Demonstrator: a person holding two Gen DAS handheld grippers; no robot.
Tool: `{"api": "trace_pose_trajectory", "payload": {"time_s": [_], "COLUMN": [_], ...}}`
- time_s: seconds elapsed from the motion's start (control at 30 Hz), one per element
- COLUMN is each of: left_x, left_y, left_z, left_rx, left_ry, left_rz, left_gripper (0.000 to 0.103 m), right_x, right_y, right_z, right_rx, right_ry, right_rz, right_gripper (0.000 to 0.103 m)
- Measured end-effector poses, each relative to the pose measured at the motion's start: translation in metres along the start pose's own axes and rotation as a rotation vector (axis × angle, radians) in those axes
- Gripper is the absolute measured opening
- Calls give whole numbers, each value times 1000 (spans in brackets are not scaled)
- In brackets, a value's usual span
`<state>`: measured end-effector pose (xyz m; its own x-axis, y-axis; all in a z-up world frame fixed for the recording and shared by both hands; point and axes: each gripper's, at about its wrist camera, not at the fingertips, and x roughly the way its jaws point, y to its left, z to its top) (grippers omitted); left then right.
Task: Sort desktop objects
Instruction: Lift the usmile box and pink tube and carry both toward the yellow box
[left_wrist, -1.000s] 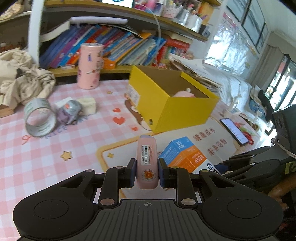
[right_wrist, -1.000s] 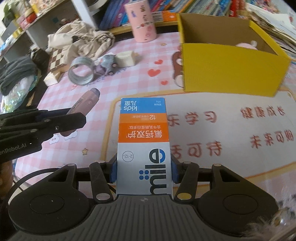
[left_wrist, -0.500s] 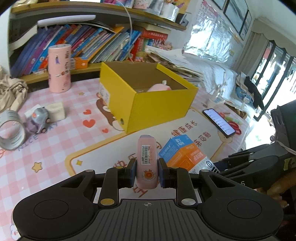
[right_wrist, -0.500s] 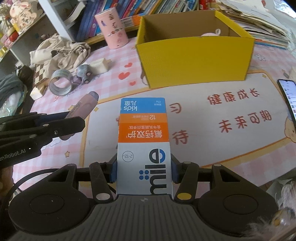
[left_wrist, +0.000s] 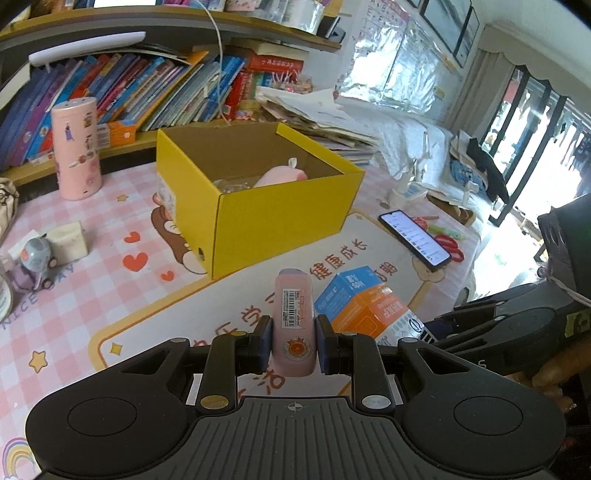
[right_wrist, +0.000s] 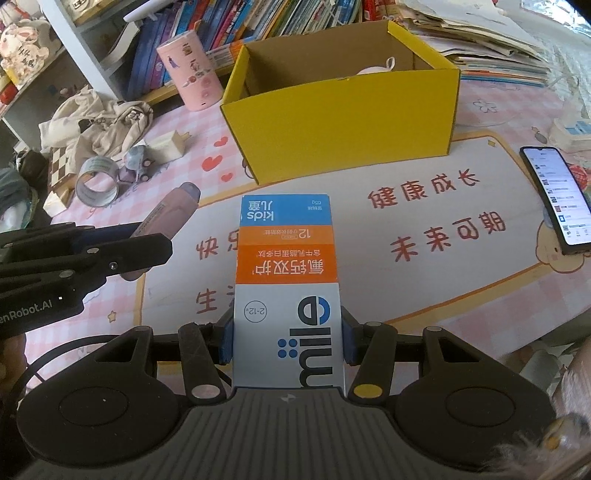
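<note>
**Q:** What is in front of you, biggest thing first?

**A:** A desk under a pink checked mat (right_wrist: 177, 184). Toward its back edge, before the bookshelf, stands an open yellow cardboard box (right_wrist: 343, 122) with something pink already inside. A phone (right_wrist: 554, 195) lies near the right edge, and a tape roll (right_wrist: 96, 181) sits near the left edge.

**Q:** And what are you carrying?

**A:** My right gripper (right_wrist: 288, 338) is clamped on a children's toothpaste carton (right_wrist: 288, 266), held above the mat's front middle, short of the box. My left gripper (left_wrist: 292, 345) is pressed tight on a slim pink tube (left_wrist: 294, 321), raised beside the carton.

**Q:** How will they handle?

**A:** I judge the carton light and thin-walled; it should dent if squeezed hard, so the pads belong on its narrow side walls near one end, as now. The tube looks smooth and perhaps slippery, and probably gives a little; gripping its flatter lower end seems safest.
</note>
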<state>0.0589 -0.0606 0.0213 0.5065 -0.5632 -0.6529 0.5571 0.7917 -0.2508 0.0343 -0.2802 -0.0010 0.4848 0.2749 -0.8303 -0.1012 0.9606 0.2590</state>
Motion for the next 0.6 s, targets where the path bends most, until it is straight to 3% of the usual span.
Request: {"api": "trace_pose_trajectory", "payload": {"time_s": [0.6], "left_x": [6], "left_y": [-11], "left_z": [2], "left_rx": [17], "left_ry": [-2], "left_rz": [-24], "left_gripper": [23], "right_x": [-10], "right_y": [-14], "right_z": [-5], "right_rx": [28], "right_ry": [-21], "right_rz": [-26], "right_gripper": [50]}}
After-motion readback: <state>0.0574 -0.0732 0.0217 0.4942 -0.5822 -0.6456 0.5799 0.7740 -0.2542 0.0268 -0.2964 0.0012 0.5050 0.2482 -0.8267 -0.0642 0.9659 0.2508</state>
